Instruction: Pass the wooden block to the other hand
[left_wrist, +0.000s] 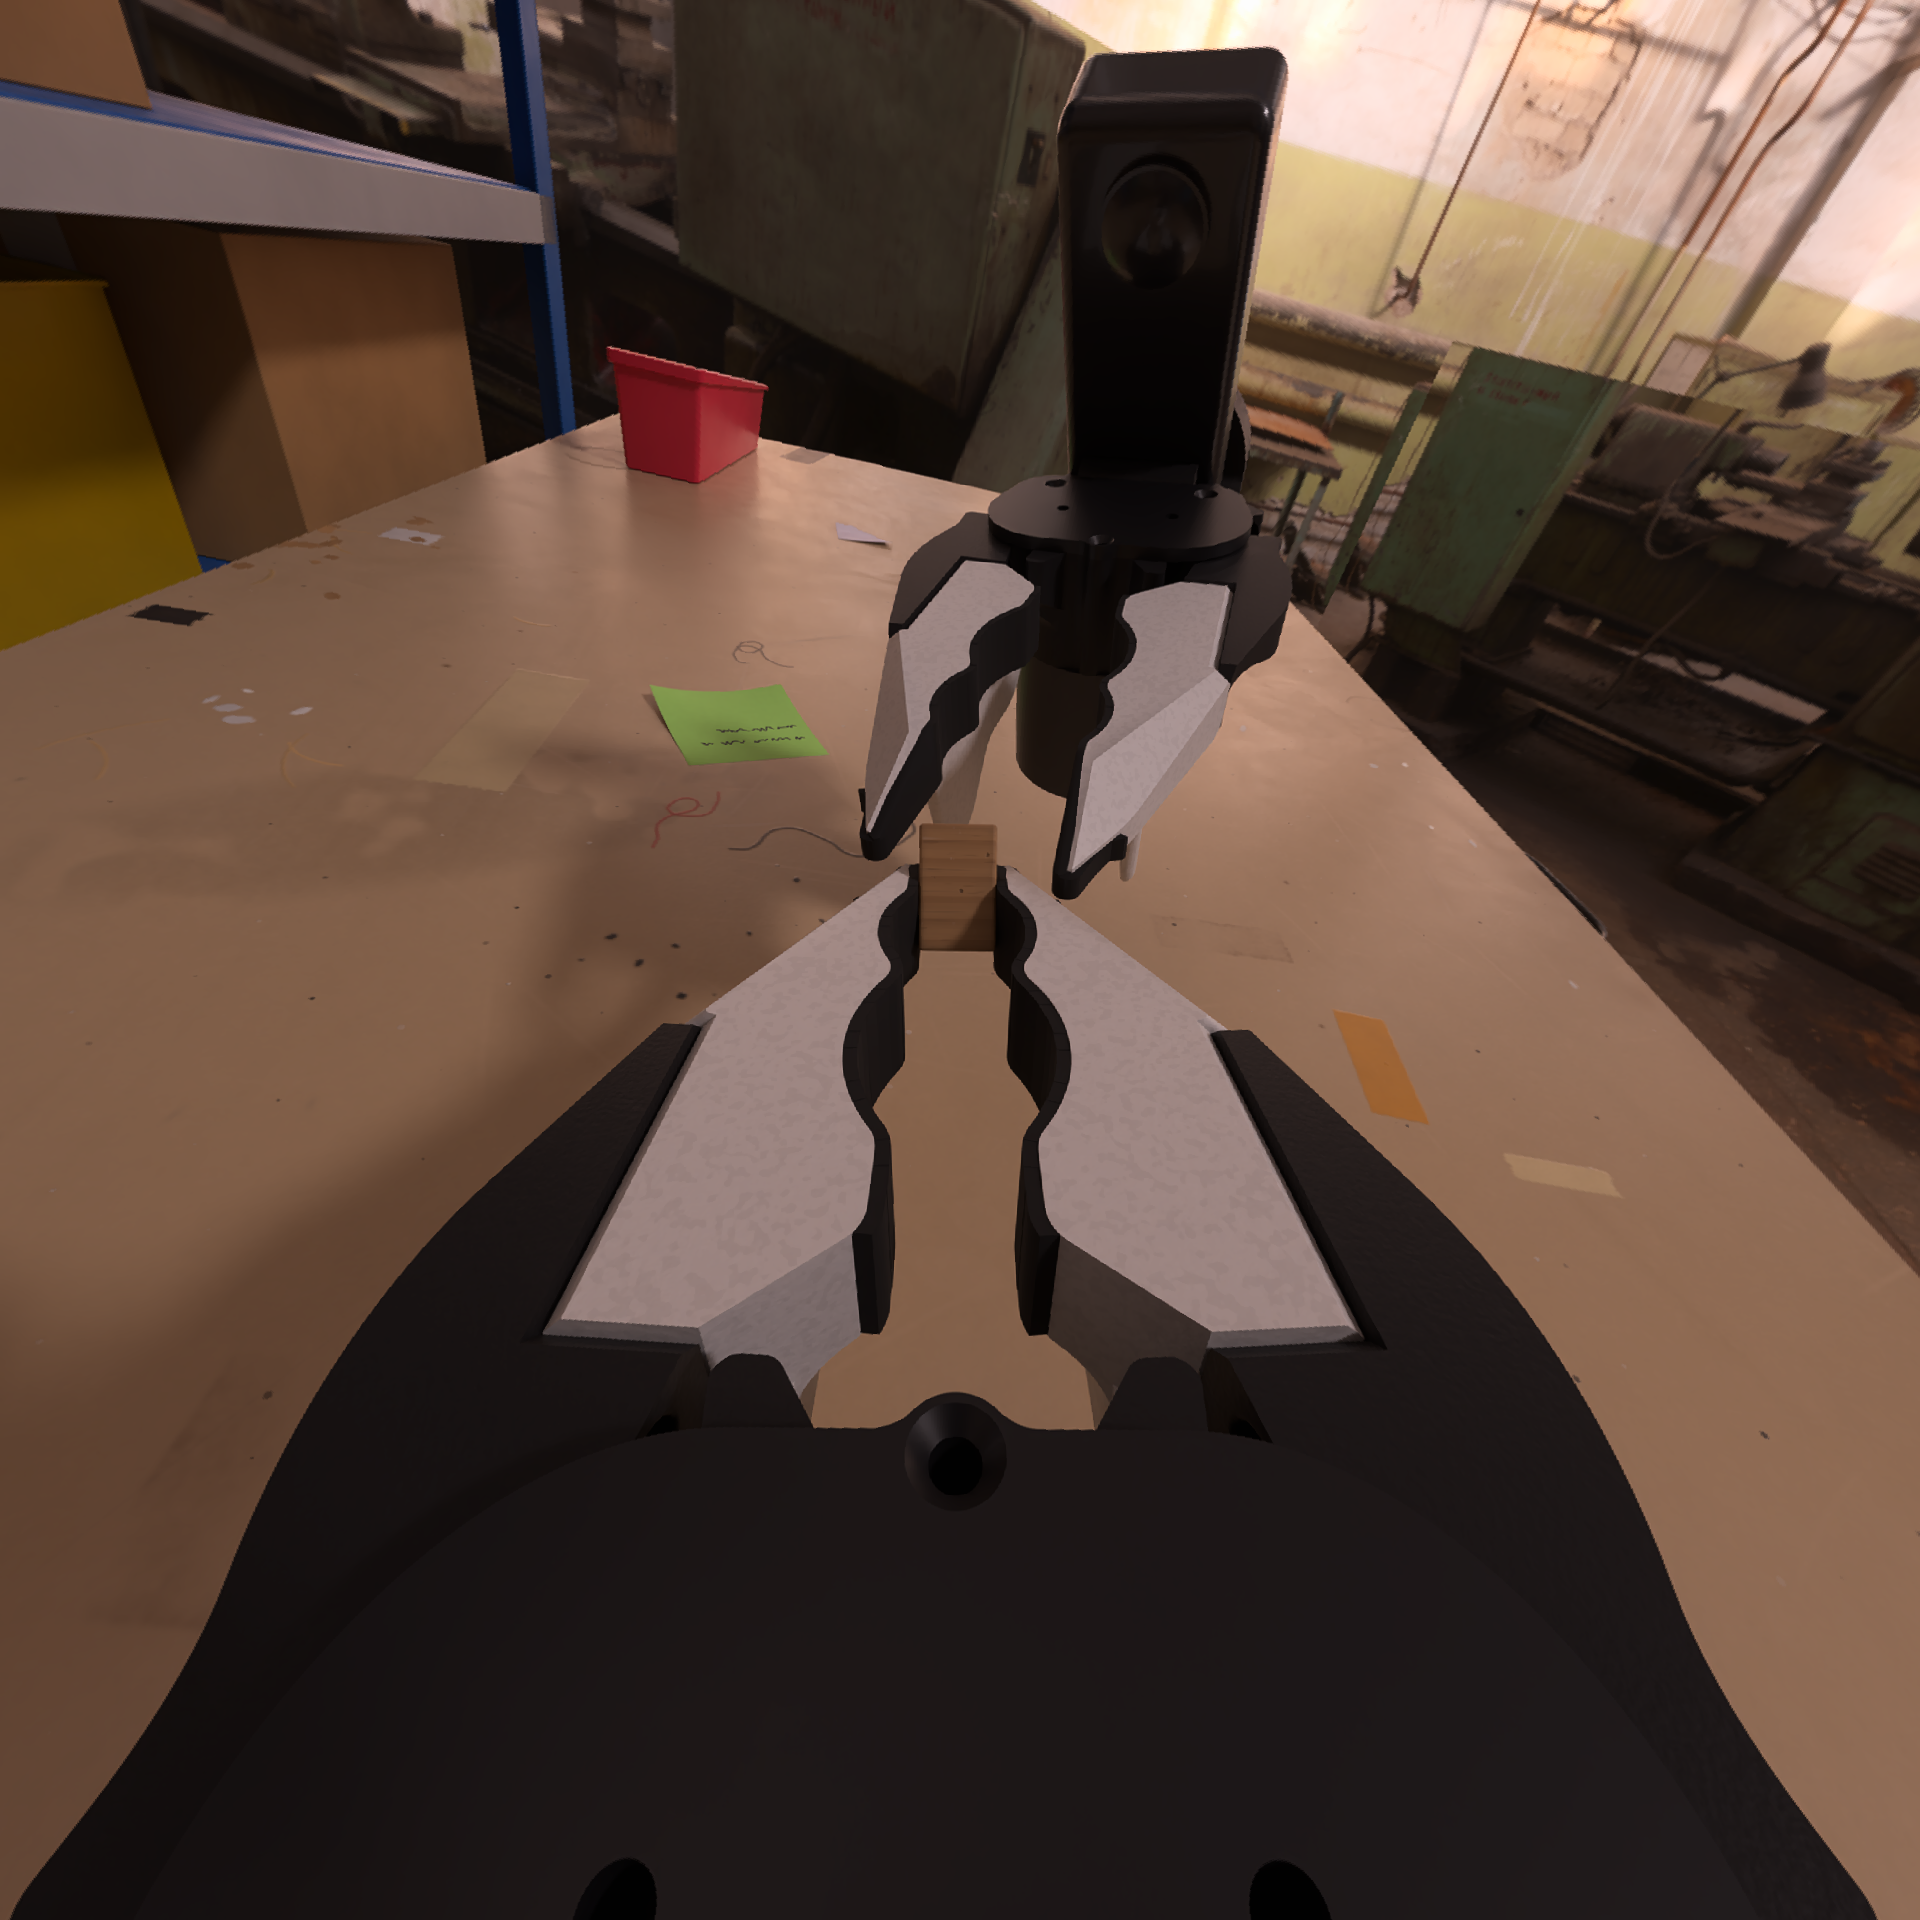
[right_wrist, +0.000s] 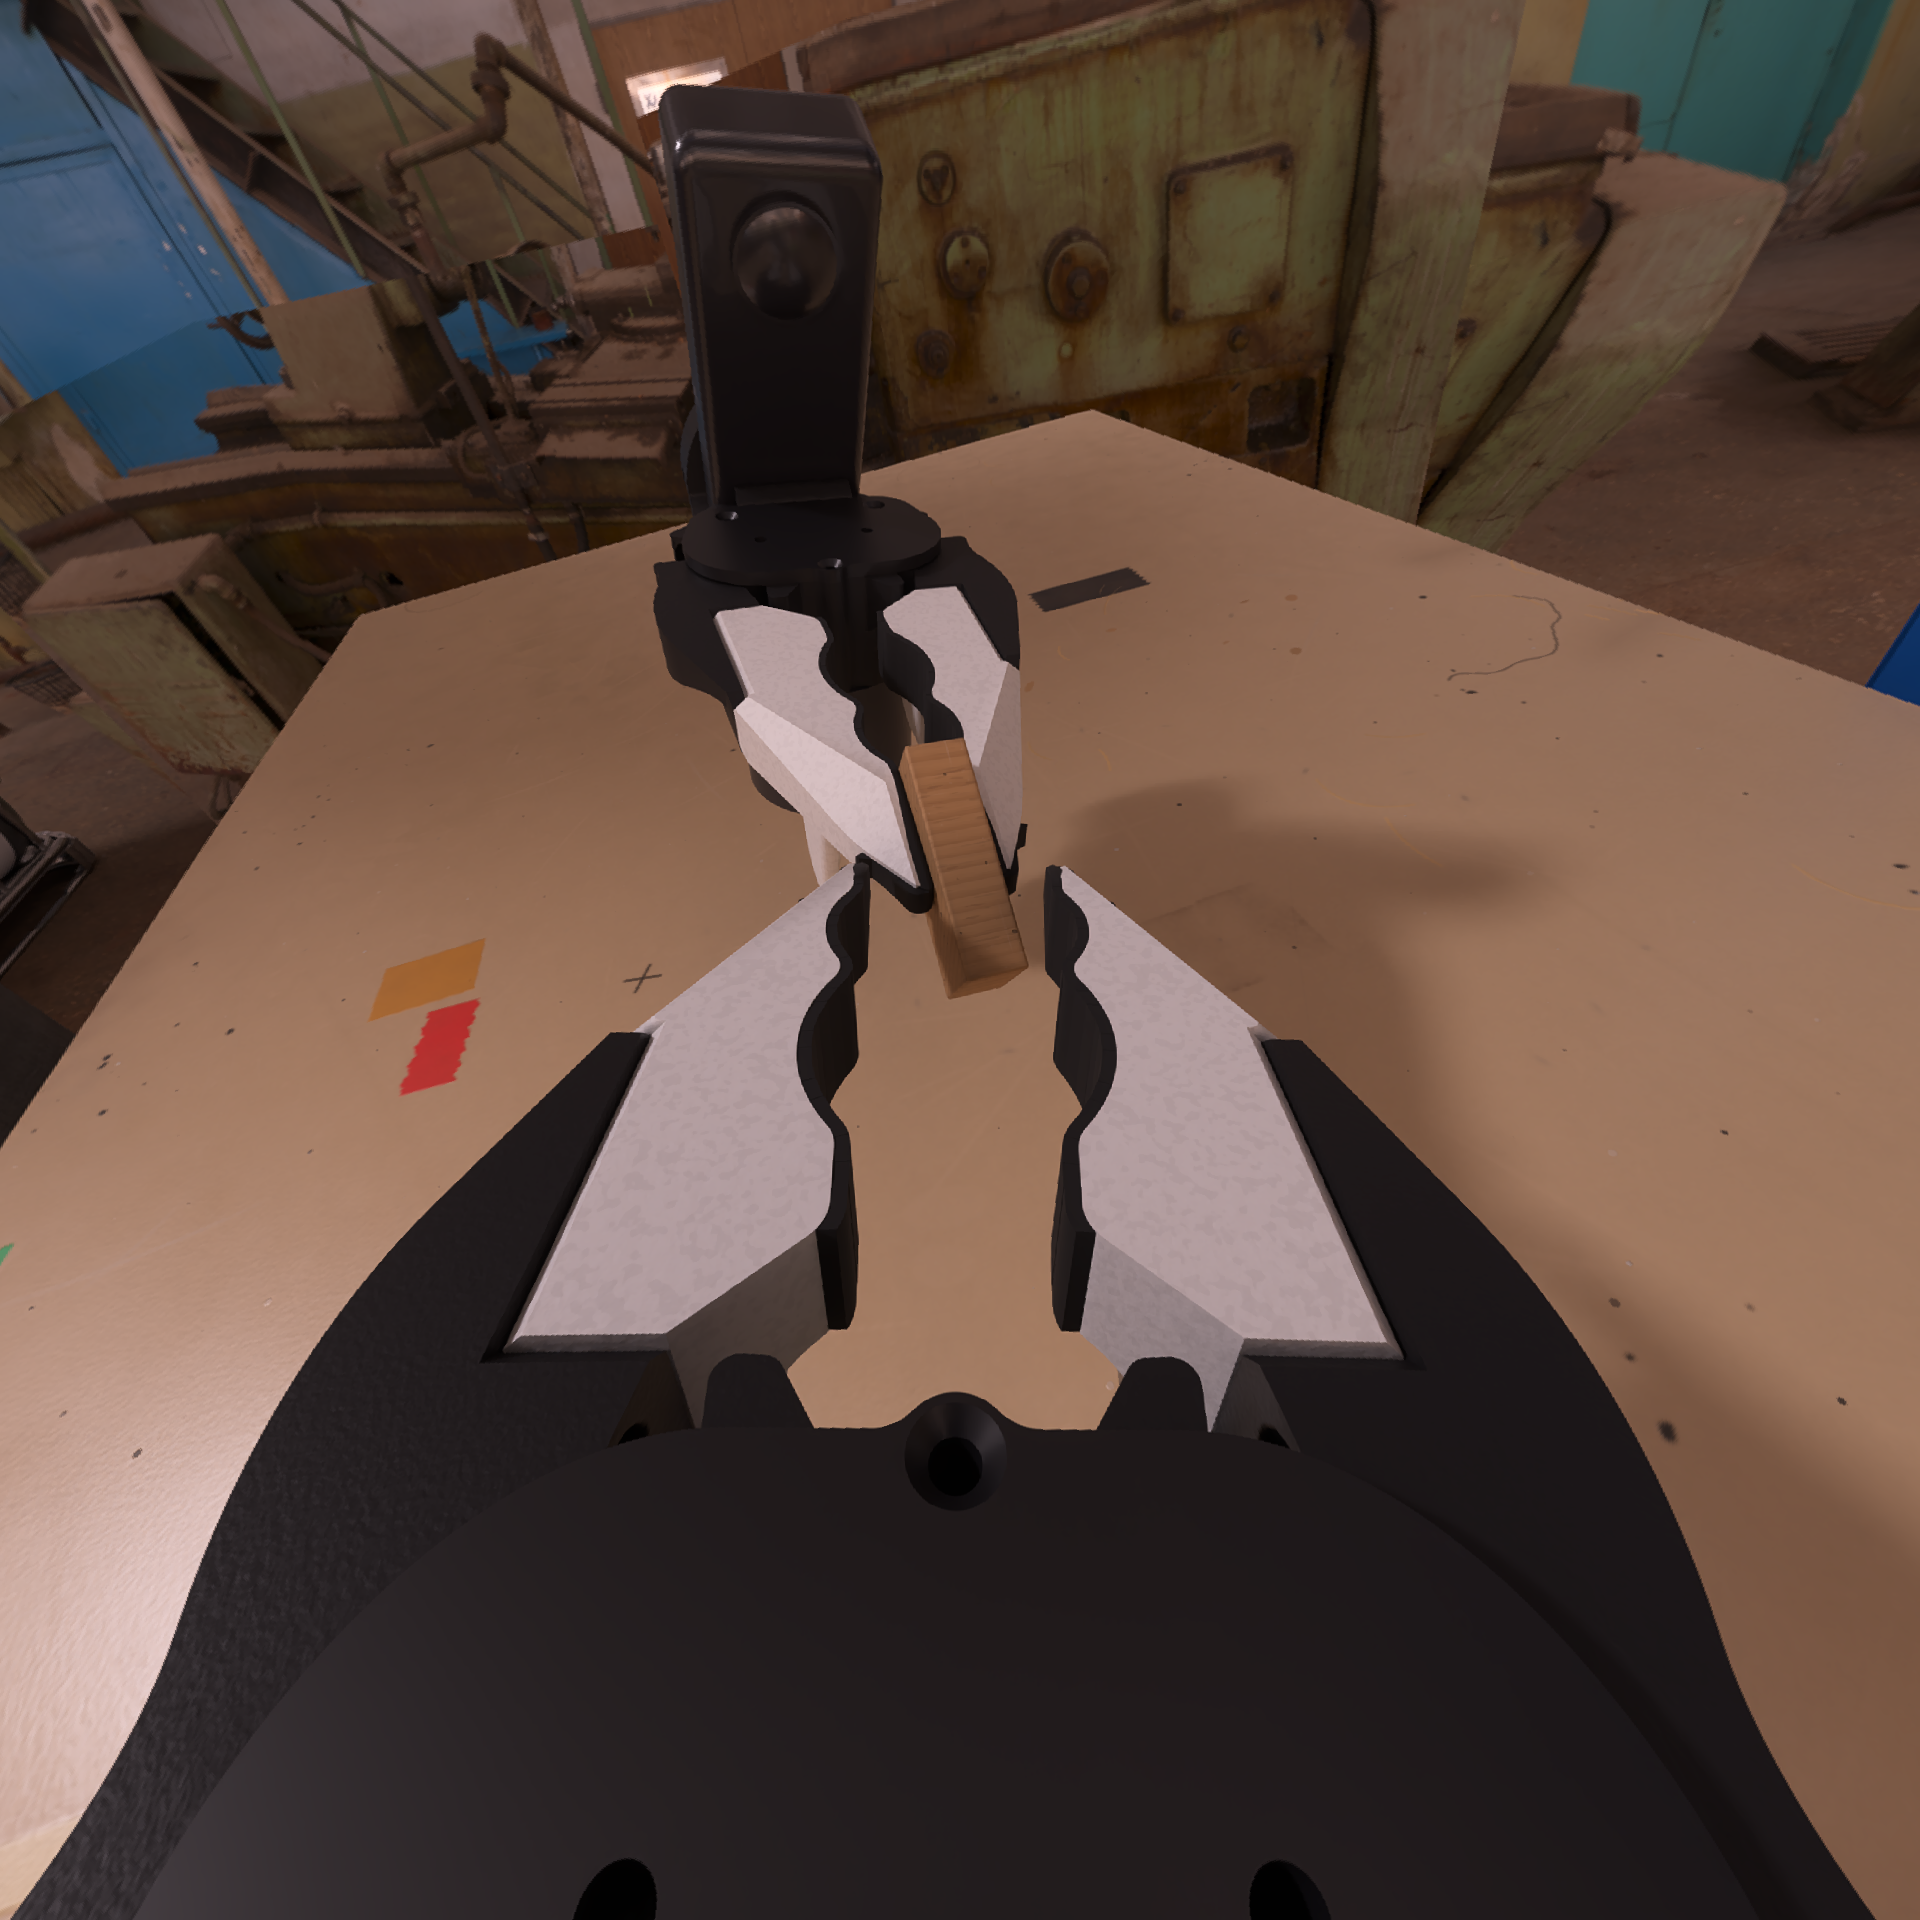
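Observation:
A small wooden block is clamped between the fingertips of my left gripper, held above the tan table. My right gripper faces it from the far side, its fingers spread to either side of the block's far end. In the right wrist view my right gripper is open, and the block sticks out tilted from the shut left gripper, reaching in between my right fingertips. I see a gap between the block and the right finger pad.
A red bin stands at the table's far end and a green note lies flat near the middle. A shelf unit with cardboard boxes stands at the left. Orange tape and red tape mark the tabletop. Old machinery surrounds the table.

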